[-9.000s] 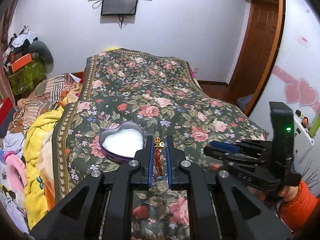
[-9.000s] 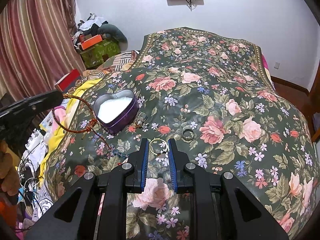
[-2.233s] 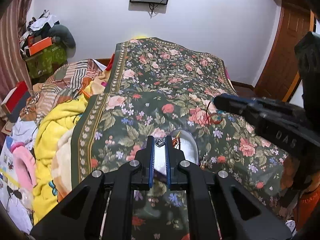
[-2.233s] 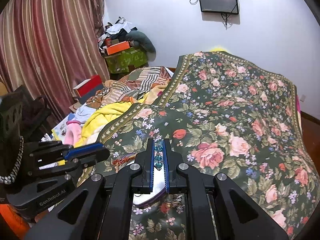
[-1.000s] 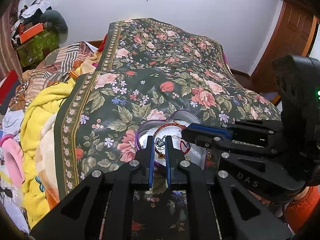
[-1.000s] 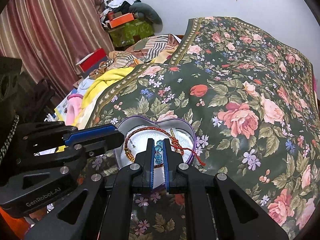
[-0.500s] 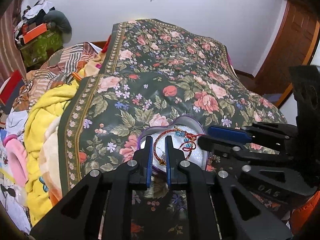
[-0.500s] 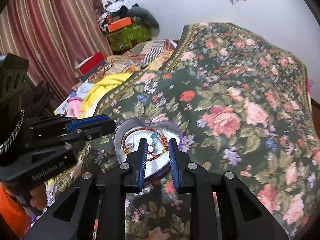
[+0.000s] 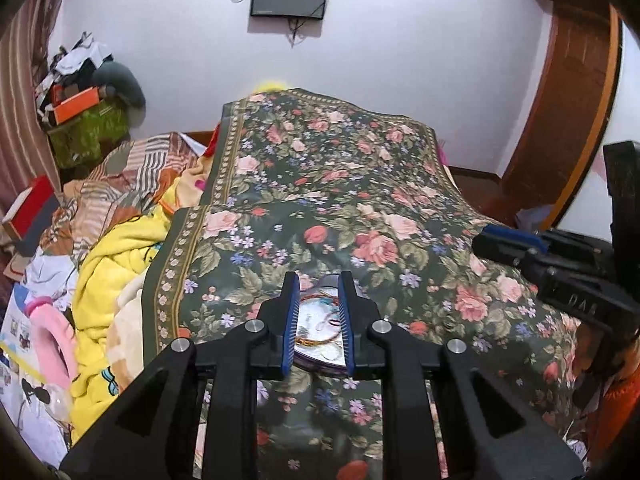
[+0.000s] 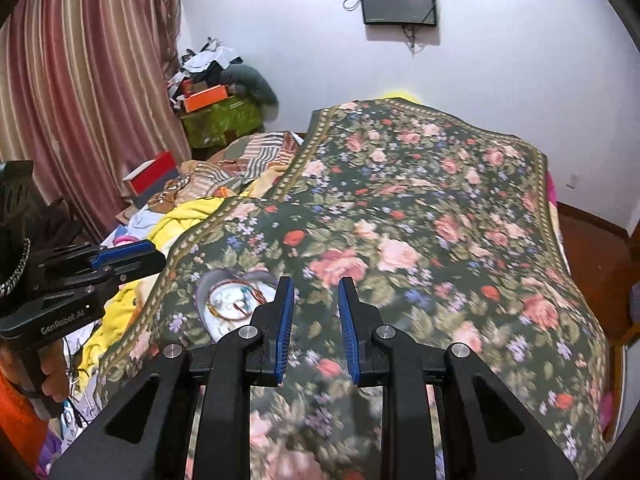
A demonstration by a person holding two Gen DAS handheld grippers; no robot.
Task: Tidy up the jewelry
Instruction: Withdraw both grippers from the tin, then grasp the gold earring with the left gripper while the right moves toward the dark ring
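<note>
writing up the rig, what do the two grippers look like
Both are matte black plastic. The left gripper and right gripper have ribbed blue finger pads and silver screws. White "GenRobot.AI" lettering marks the left one's side. An orange sleeve shows behind it.

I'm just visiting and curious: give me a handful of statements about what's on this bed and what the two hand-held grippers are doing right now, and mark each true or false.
1. The left hand-held gripper is open and holds nothing. True.
2. The right hand-held gripper is clamped on a bead bracelet. False: its jaws stand apart with nothing between them.
3. The heart-shaped tin already has a red cord bracelet lying in it. True.
4. The tin sits on a bare wooden table. False: it rests on the floral bedspread.
5. A dark screen hangs on the wall beyond the bed. True.
6. The tin's lid is shut. False: it is open, with jewelry showing inside.
</note>
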